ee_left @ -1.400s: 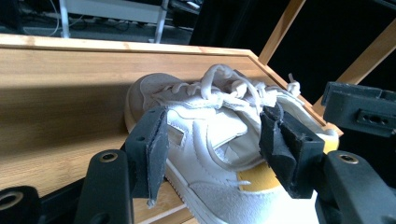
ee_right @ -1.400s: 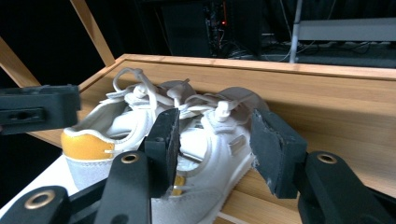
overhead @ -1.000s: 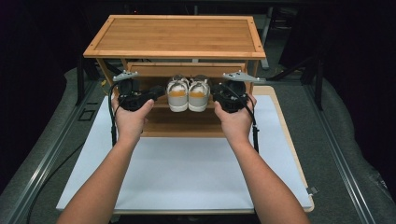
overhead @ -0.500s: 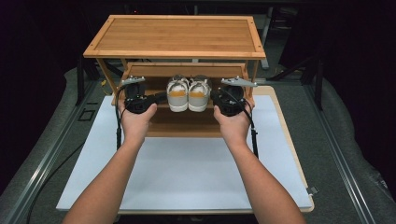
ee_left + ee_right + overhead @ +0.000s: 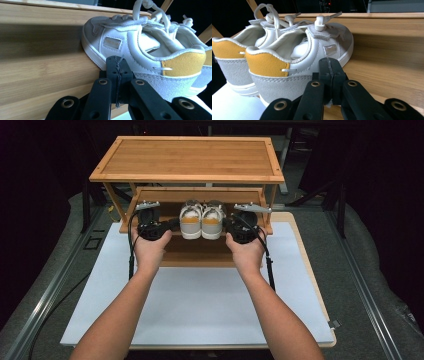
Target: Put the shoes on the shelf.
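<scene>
A pair of white sneakers with yellow heel tabs (image 5: 201, 220) stands heels toward me on the middle shelf (image 5: 200, 242) of a bamboo rack. My left gripper (image 5: 172, 224) lies level at the left shoe's side. In the left gripper view, my left gripper (image 5: 117, 63) is shut on nothing, its tips by the shoe (image 5: 140, 47). My right gripper (image 5: 228, 225) mirrors it at the right shoe's side. In the right gripper view, my right gripper (image 5: 330, 65) has just been closing and is shut on nothing, close to the shoe (image 5: 294, 50). Whether either tip touches a shoe is unclear.
The rack's top board (image 5: 190, 160) overhangs the shoes and both grippers. A lower shelf (image 5: 200, 257) sits beneath them. The rack stands at the far end of a white mat (image 5: 200, 305) on a wooden table (image 5: 312, 280). Black cables (image 5: 131, 245) trail from both grippers.
Both hands hold their place beside the shoes, and the shoes have not moved.
</scene>
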Action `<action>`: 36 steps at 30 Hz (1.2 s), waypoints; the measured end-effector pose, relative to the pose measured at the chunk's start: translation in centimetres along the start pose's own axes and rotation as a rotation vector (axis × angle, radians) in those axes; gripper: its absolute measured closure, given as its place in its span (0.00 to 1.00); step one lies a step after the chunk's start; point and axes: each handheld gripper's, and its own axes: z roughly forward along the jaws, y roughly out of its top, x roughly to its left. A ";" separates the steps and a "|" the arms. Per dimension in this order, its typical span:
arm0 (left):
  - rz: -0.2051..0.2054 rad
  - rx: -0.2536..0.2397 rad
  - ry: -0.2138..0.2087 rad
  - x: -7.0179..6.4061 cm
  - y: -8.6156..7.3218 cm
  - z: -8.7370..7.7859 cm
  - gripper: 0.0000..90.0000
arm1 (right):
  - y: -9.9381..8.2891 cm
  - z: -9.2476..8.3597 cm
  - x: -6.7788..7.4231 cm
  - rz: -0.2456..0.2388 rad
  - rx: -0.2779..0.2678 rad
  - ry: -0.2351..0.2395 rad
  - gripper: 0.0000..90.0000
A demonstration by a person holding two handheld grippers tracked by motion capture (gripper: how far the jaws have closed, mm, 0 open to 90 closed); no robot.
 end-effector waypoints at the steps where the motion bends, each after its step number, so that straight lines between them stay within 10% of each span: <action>1: 0.002 0.003 0.001 0.0 0.1 0.0 1.00 | 0.1 0.1 -0.2 0.008 -0.003 0.003 1.00; 36: -0.040 -0.002 -0.001 2.4 2.0 3.1 1.00 | 2.5 4.0 -1.1 -0.010 0.028 -0.024 1.00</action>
